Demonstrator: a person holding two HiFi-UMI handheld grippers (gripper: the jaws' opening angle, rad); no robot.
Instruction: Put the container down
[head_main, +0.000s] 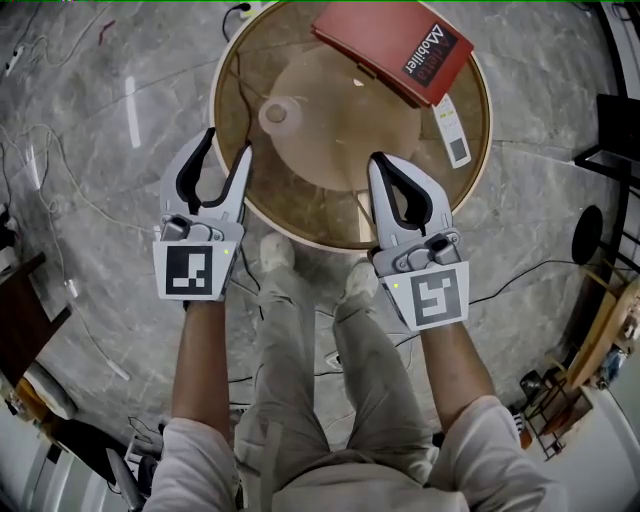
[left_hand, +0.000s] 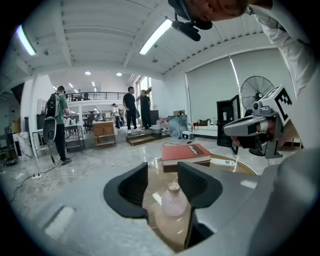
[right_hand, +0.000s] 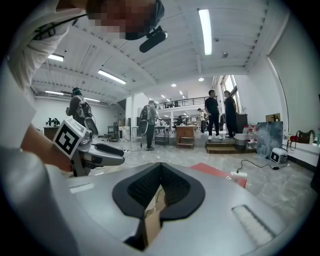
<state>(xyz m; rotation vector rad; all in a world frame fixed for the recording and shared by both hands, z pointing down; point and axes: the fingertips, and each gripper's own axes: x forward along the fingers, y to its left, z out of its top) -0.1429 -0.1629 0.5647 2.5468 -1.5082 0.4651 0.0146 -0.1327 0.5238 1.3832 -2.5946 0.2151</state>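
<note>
The container (head_main: 278, 115) is a small, pale pink, translucent bottle with a cap, standing upright on the round glass table (head_main: 300, 232). My left gripper (head_main: 228, 142) hovers over the table's near left rim, open, its tips a short way short of the bottle and not touching it. In the left gripper view the container (left_hand: 173, 201) shows through the gap between the spread jaws of the left gripper (left_hand: 162, 170), on the glass beyond them. My right gripper (head_main: 379, 160) is shut over the near right part of the table. Nothing sits between the closed jaws of the right gripper (right_hand: 161, 169).
A red book (head_main: 395, 45) lies at the table's far right edge, with a white remote (head_main: 452, 130) beside it. Cables run over the marble floor (head_main: 90, 200). Several people (left_hand: 131, 107) stand far back in the hall, and a standing fan (left_hand: 257, 92) is off to the right.
</note>
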